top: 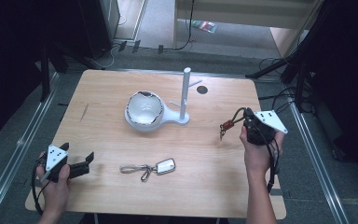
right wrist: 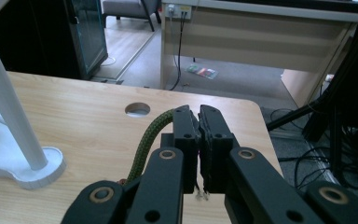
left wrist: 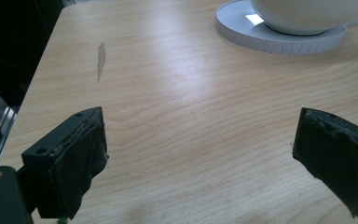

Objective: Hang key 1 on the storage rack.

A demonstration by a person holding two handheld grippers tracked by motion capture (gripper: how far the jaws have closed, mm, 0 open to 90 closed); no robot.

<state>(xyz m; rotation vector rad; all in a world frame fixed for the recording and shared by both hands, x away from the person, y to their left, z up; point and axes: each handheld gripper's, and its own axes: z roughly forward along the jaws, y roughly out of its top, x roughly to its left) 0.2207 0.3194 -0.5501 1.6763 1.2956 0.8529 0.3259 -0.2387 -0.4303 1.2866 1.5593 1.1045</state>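
My right gripper [top: 245,113] is lifted above the table's right side, shut on a green braided cord [top: 236,114]; a reddish clip [top: 224,127] dangles from the cord. In the right gripper view the jaws [right wrist: 199,113] are pressed together and the green cord [right wrist: 148,136] curves out to their left. A second keychain [top: 142,168] with a silver tag [top: 166,165] lies flat near the table's front middle. At the front left corner my left gripper [top: 78,151] rests low and open, with bare wood between its jaws [left wrist: 200,120].
A white stand with a pole and pegs [top: 185,93] and a shiny bowl [top: 144,108] occupies the table's middle; its base disc [left wrist: 279,39] lies ahead of the left gripper. A round hole [top: 202,89] pierces the tabletop behind the pole. Cables lie on the floor at right.
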